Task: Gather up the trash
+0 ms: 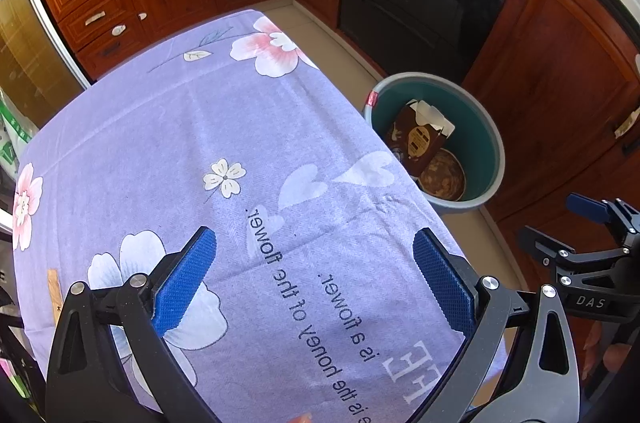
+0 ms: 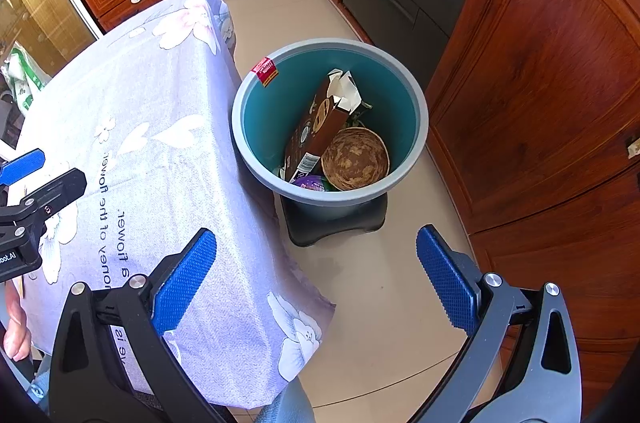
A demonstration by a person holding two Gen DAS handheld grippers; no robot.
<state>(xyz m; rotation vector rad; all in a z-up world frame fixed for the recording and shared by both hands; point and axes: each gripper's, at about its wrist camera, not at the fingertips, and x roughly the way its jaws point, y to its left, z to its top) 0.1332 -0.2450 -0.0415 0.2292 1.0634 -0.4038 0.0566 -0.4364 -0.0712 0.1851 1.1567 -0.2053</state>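
The left claw [image 1: 314, 279] and the right claw [image 2: 316, 279] are both hovering spread wide, gripping nothing. Ahead of the right claw, the bin [image 2: 256, 143] is already holding a brown carton [image 2: 316, 131], a round woven piece [image 2: 355, 159] and wrappers. The tabletop [image 1: 180, 127] beneath the left claw is showing no trash, so collecting looks essentially finished.

From my left wrist view, the tablecloth [image 1: 200, 143] hides the near side of the bin [image 1: 486, 127]; a purple item [image 2: 310, 181] is mostly buried under the carton [image 2: 316, 131].
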